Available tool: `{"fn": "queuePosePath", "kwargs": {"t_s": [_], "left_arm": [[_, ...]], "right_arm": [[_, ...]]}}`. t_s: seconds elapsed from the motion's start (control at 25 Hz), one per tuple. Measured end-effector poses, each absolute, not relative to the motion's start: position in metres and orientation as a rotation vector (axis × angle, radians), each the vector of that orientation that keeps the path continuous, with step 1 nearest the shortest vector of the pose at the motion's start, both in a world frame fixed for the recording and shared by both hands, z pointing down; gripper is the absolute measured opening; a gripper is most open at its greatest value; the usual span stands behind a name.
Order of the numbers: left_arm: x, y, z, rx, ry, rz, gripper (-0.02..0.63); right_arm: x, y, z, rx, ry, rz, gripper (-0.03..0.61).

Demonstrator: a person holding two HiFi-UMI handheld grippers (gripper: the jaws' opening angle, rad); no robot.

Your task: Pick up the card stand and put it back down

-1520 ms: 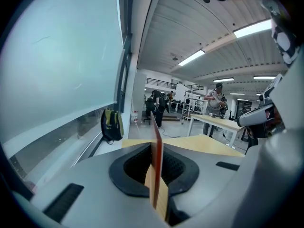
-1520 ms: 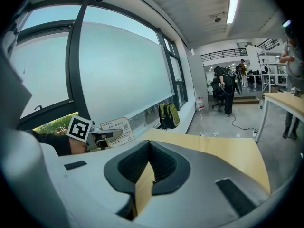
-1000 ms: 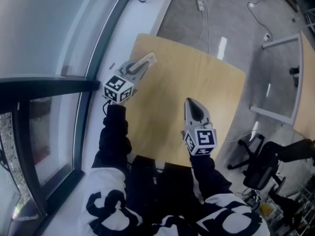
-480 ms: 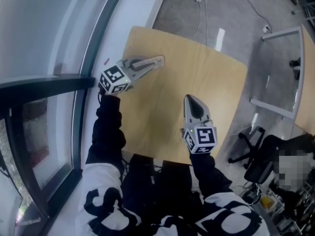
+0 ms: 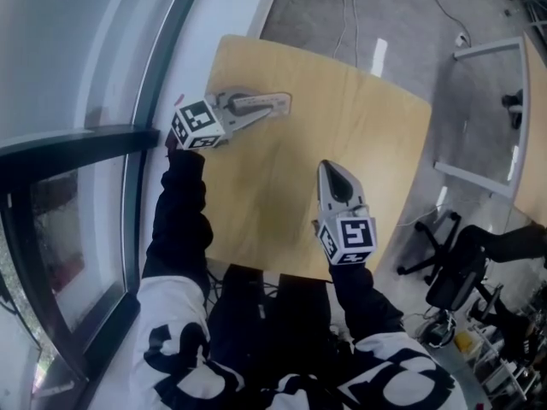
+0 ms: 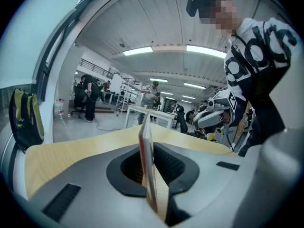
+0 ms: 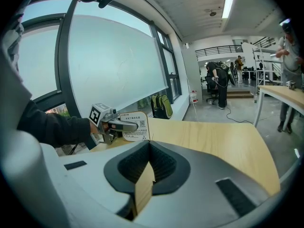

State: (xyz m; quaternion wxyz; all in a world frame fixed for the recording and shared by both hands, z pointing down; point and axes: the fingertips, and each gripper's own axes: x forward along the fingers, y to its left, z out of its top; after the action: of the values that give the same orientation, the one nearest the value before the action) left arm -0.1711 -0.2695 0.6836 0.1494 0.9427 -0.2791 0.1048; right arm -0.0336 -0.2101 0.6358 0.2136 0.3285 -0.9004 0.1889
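Glass window (image 5: 77, 58): far left; dark frame, running alongside the desk's left side.
Left sleeve (image 5: 184, 212): black; stretched forward close to the window frame.
Left tool (image 5: 285, 103): over the left part of the desk, its tips pointing rightward across the top and its marker cube toward the window. Jaws drawn almost fully together, clamped on the card stand.
Card stand (image 7: 141, 135): pinched in the left tool. White printed card with rounded top corners, face upright. From the left gripper view it shows edge-on between the two pads. Its lower edge sits close to the desk top; contact cannot be told.
Desk (image 5: 342, 126): pale wood top with rounded corners, standing on a grey floor.
Right tool (image 5: 329, 169): near the middle of the desk's closer half, well apart from the left tool, tips pointing toward the far edge. Jaws closed on each other with nothing between them.
Office chair (image 5: 449, 272): black, on the floor just right of the desk's near corner.
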Motion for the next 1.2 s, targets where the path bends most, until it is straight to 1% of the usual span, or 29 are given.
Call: {"fn": "queuePosePath", "kwargs": {"t_s": [0.12, 0.28, 0.32, 0.4, 0.48, 0.56, 0.64, 0.72, 0.8, 0.92, 1.12, 1.2], "left_arm": [[-0.173, -0.272, 0.674, 2.724, -0.821, 0.241, 0.03], [-0.179, -0.269, 0.669, 2.705, -0.848, 0.237, 0.058], [-0.181, -0.267, 0.67, 2.692, -0.853, 0.264, 0.086], [-0.186, -0.261, 0.674, 2.662, -0.871, 0.318, 0.184], [-0.193, -0.255, 0.675, 2.632, -0.916, 0.347, 0.227], [-0.204, -0.249, 0.675, 2.597, -0.978, 0.361, 0.25], [-0.214, -0.242, 0.67, 2.548, -1.043, 0.333, 0.26], [-0.219, -0.232, 0.659, 2.497, -1.095, 0.237, 0.272], [-0.218, -0.219, 0.645, 2.469, -1.142, 0.143, 0.272], [-0.213, -0.193, 0.625, 2.466, -1.224, 0.088, 0.272], [-0.219, -0.148, 0.56, 2.503, -1.43, -0.059, 0.272], [-0.223, -0.133, 0.54, 2.492, -1.509, -0.071, 0.272]], "right_arm": [[-0.03, -0.212, 0.634, 0.937, -2.482, 0.521, 0.021], [-0.03, -0.209, 0.628, 0.943, -2.496, 0.507, 0.021], [-0.03, -0.209, 0.626, 0.946, -2.5, 0.499, 0.021], [-0.023, -0.212, 0.622, 0.98, -2.498, 0.496, 0.021], [-0.013, -0.216, 0.619, 1.028, -2.486, 0.506, 0.021], [-0.005, -0.217, 0.615, 1.059, -2.479, 0.501, 0.021], [-0.003, -0.215, 0.608, 1.077, -2.485, 0.485, 0.021], [-0.003, -0.211, 0.6, 1.091, -2.5, 0.479, 0.021], [-0.006, -0.204, 0.591, 1.099, -2.518, 0.483, 0.021], [-0.016, -0.185, 0.576, 1.085, -2.544, 0.482, 0.021], [-0.048, -0.148, 0.54, 1.022, -2.621, 0.432, 0.021], [-0.059, -0.136, 0.524, 1.006, -2.651, 0.403, 0.021]]}}
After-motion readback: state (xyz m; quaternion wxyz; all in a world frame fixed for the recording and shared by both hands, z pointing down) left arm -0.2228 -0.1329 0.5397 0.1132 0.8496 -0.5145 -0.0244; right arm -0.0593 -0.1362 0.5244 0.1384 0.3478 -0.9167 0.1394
